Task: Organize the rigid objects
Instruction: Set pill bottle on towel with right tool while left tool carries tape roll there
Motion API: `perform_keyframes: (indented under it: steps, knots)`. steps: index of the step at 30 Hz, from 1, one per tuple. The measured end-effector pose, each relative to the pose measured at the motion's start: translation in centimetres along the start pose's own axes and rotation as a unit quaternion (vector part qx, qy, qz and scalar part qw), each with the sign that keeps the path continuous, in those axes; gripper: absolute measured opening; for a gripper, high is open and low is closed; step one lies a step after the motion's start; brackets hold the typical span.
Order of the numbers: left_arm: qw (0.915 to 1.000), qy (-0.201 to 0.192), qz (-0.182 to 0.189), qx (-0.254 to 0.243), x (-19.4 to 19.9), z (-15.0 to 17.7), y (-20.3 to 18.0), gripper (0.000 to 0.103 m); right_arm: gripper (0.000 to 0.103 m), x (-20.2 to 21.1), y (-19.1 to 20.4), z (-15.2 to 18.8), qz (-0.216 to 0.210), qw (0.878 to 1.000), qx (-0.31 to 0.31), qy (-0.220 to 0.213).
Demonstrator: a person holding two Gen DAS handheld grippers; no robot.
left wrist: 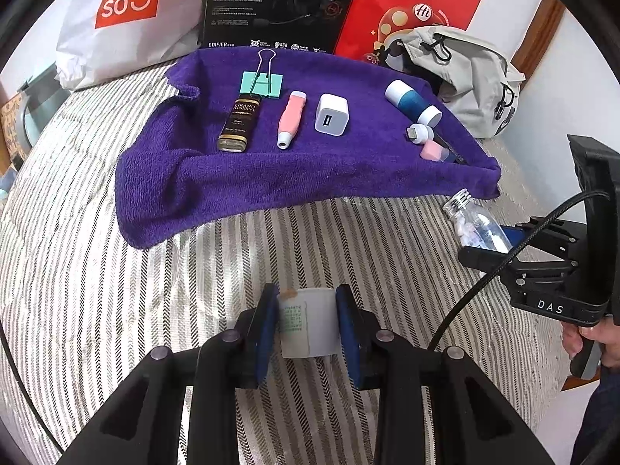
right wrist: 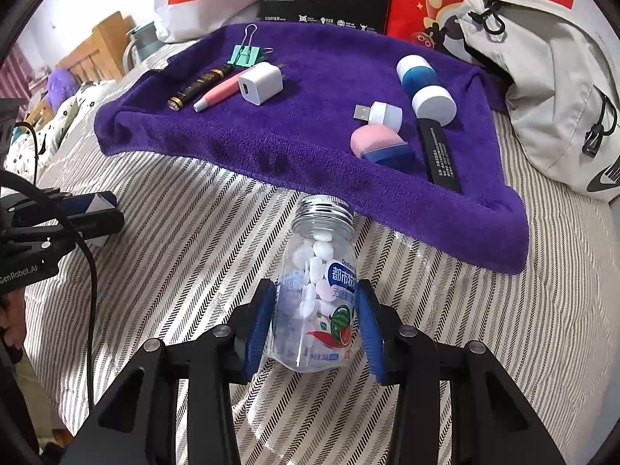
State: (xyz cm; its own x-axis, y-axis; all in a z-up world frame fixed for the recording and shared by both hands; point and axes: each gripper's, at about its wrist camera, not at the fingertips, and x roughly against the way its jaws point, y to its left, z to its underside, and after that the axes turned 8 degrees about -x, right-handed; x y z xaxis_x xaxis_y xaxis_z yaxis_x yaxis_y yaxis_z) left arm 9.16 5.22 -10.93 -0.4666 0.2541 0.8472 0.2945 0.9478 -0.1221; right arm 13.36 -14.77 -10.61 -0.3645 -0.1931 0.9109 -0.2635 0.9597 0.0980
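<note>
Clear candy bottle (right wrist: pixel 317 290), white tablets inside, cap missing, clamped by right gripper (right wrist: pixel 316 321); base hidden. Left gripper (left wrist: pixel 308 321) clamps white box (left wrist: pixel 310 323), label illegible.

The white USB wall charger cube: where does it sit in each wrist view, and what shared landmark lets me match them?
Left wrist view: the white USB wall charger cube sits upper centre on the purple towel, right of the pink pen-shaped tube.
Right wrist view: the charger is upper left of centre, again beside the pink tube.
Shared landmark: the mint green binder clip just behind them.
</note>
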Motion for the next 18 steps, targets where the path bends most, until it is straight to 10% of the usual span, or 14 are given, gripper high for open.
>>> perform_keyframes:
  steps: [18]
  knots:
    - [0.9994, -0.029, 0.011, -0.015, 3.0, -2.8, -0.5, 0.029, 0.041, 3.2, -2.2, 0.4, -0.066, 0.997, -0.012, -0.028]
